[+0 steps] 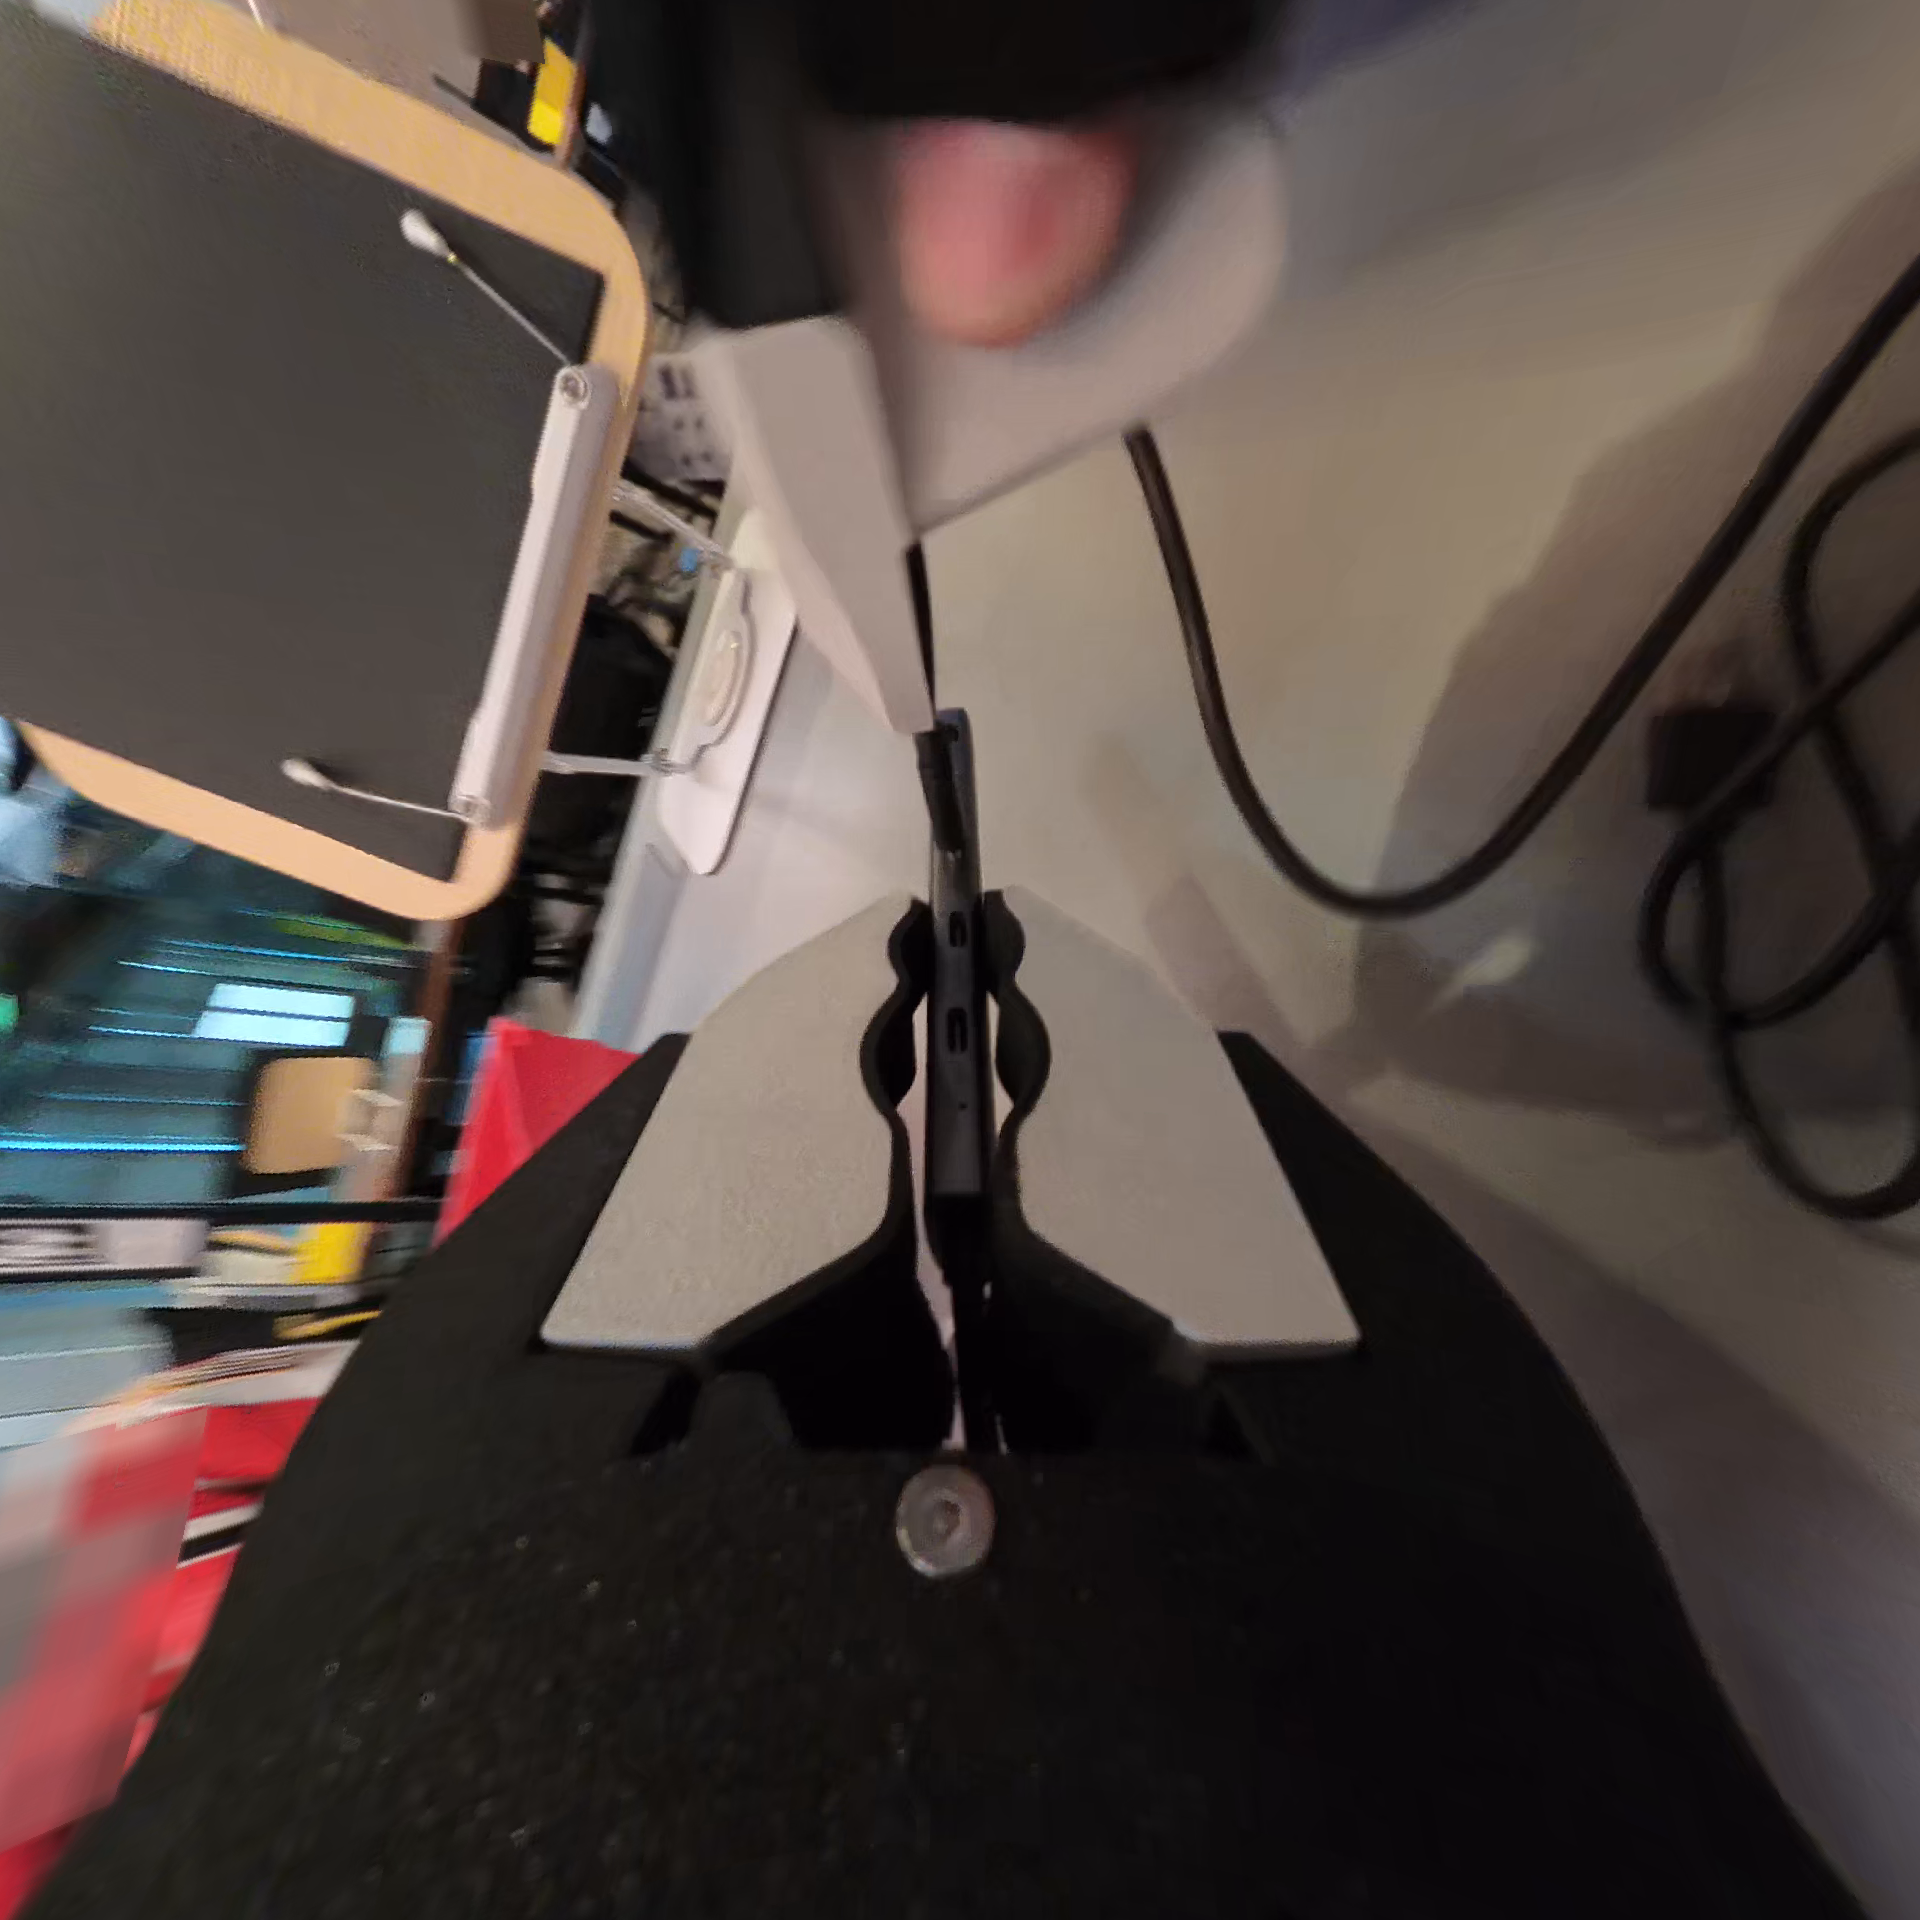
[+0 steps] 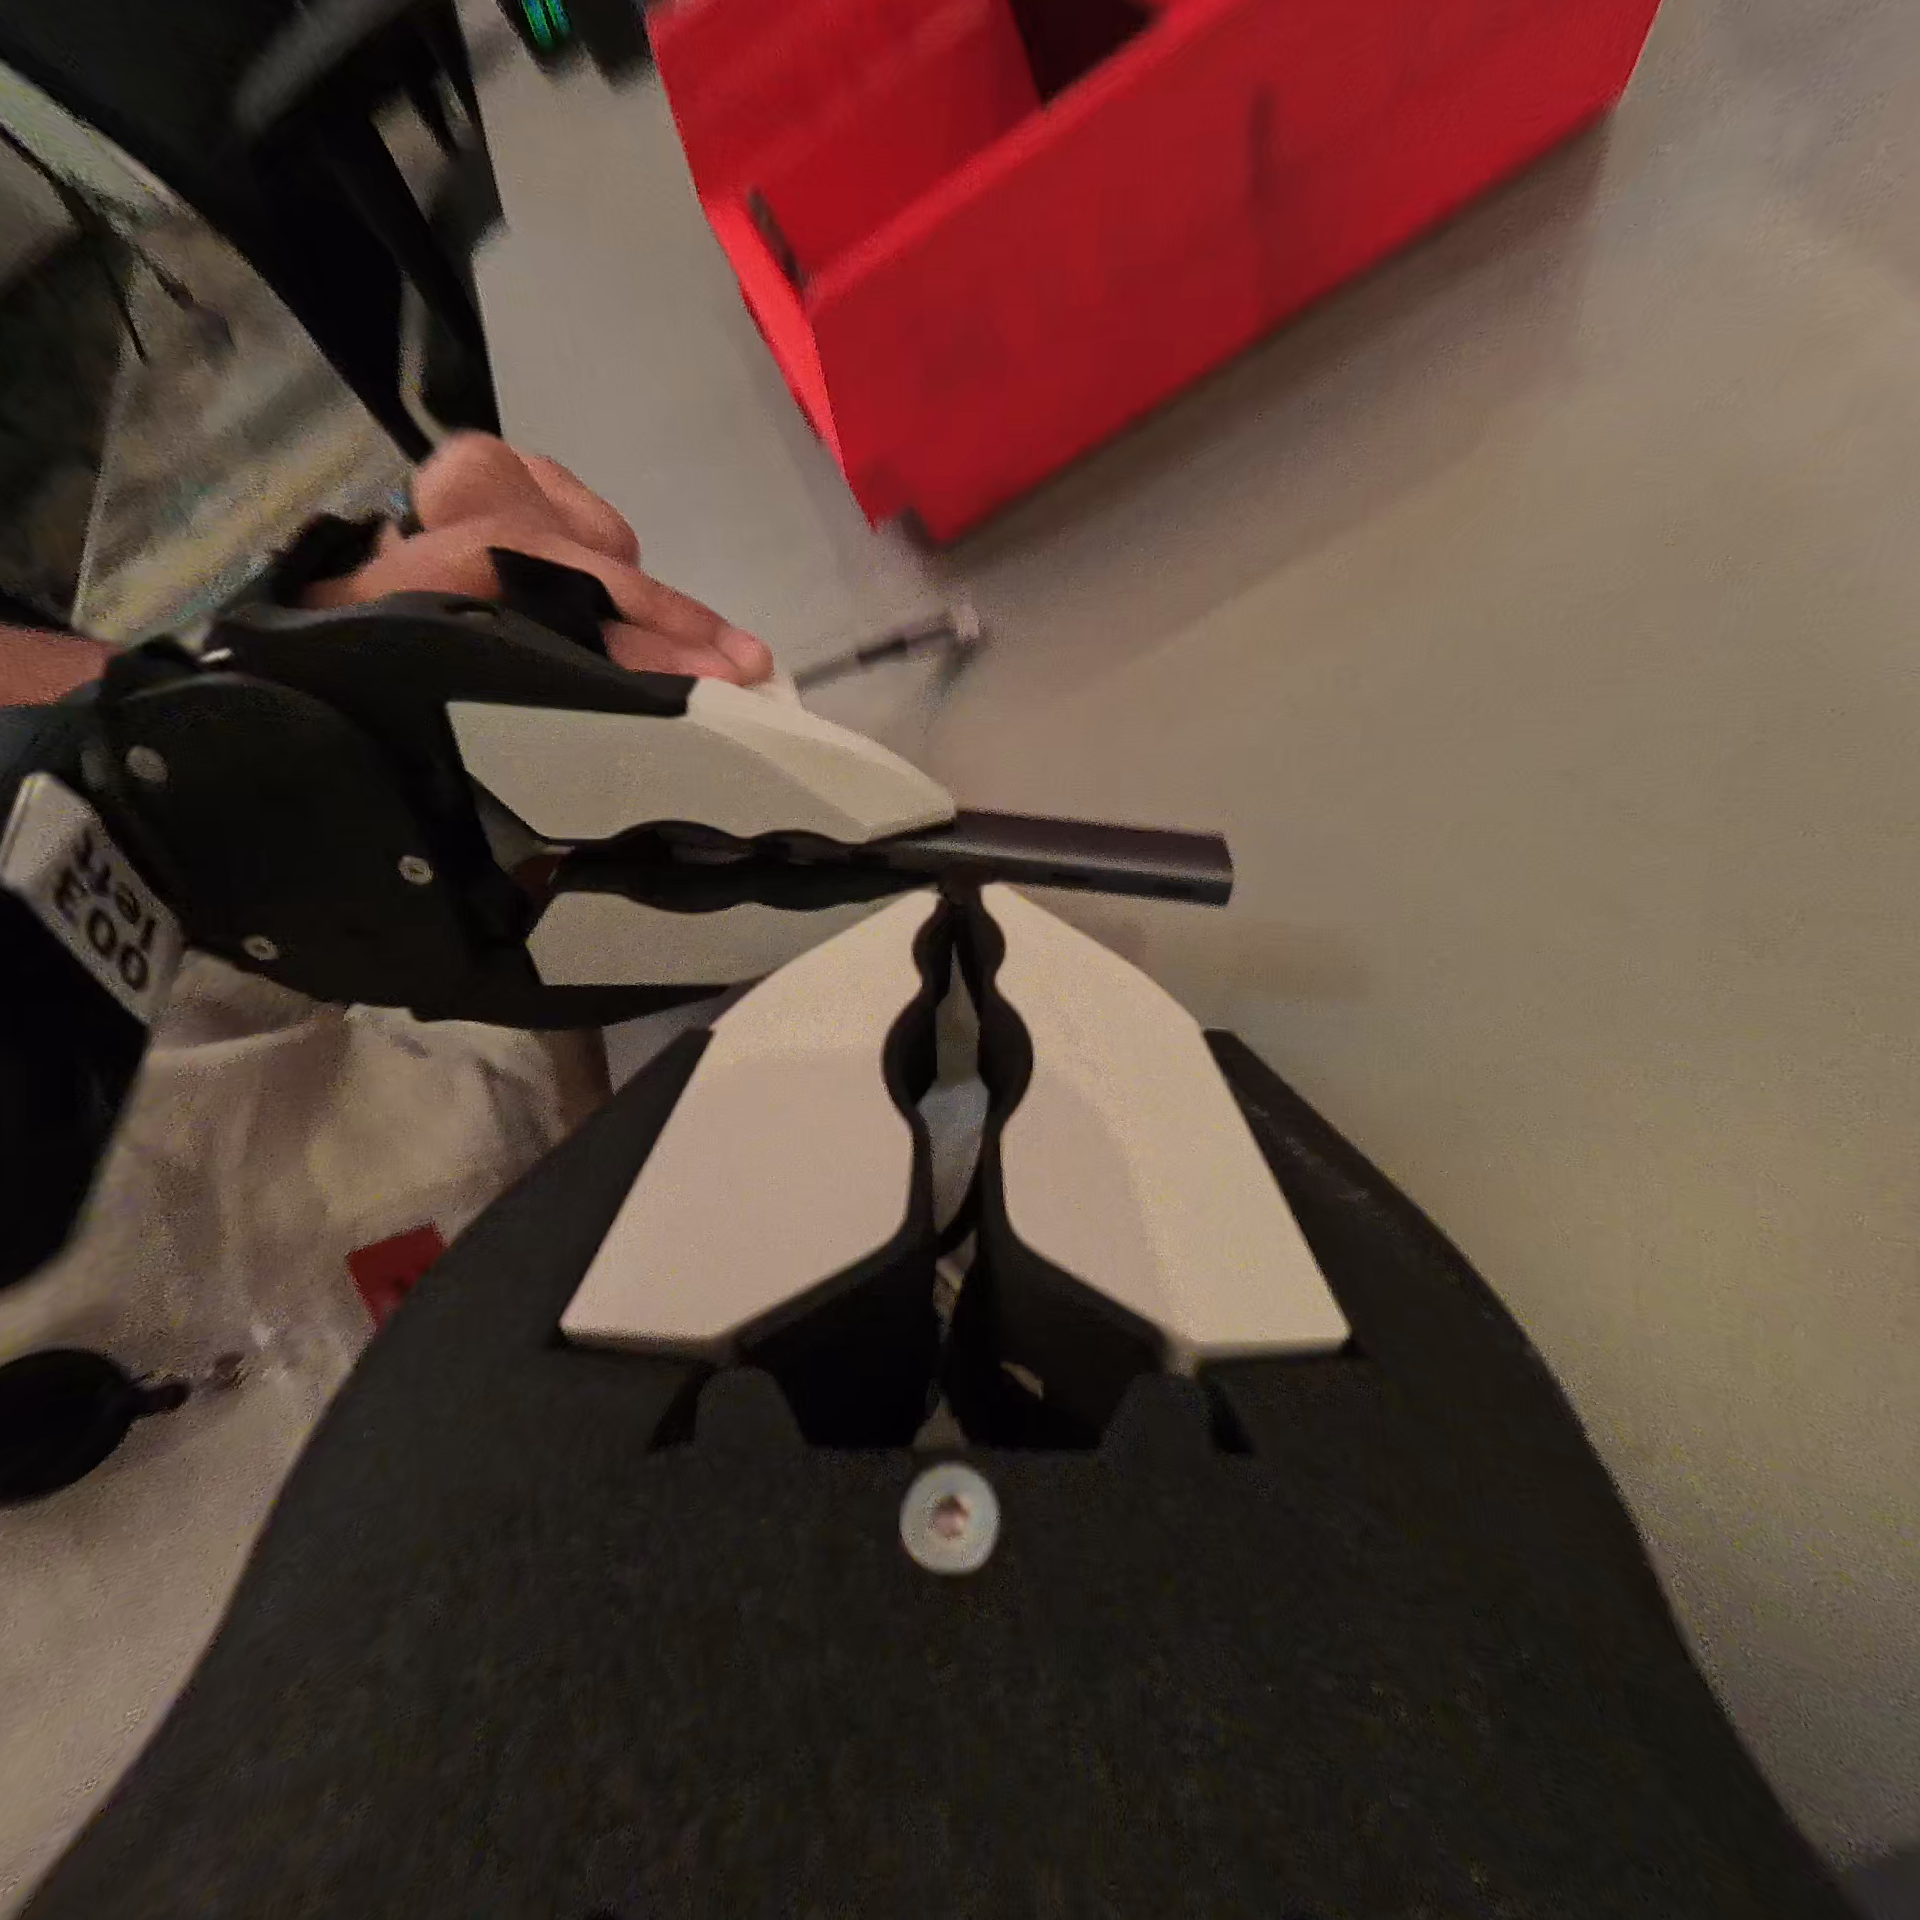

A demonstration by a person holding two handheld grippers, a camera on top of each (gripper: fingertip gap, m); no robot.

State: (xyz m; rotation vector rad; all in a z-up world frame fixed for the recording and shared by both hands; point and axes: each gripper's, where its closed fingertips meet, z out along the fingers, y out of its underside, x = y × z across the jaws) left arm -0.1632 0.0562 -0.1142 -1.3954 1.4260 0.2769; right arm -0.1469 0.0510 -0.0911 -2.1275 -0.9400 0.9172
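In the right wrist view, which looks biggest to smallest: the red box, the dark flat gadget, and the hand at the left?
1. red box, clearly the largest in this view.
2. hand and dark flat gadget: they cover similar areas, the gadget is partly hidden in the left gripper, so I won't rank them.

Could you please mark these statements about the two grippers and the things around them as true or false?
1. The left gripper is shut on a slim dark device. True.
2. The right gripper is wide open. False: its fingers are closed together on a thin dark cable plug at the device's side.
3. A red box sits beyond the grippers on the grey table. True.
4. The dark device lies flat on the table. False: it is held above it in the left gripper.
5. A black cable lies looped on the table. True.
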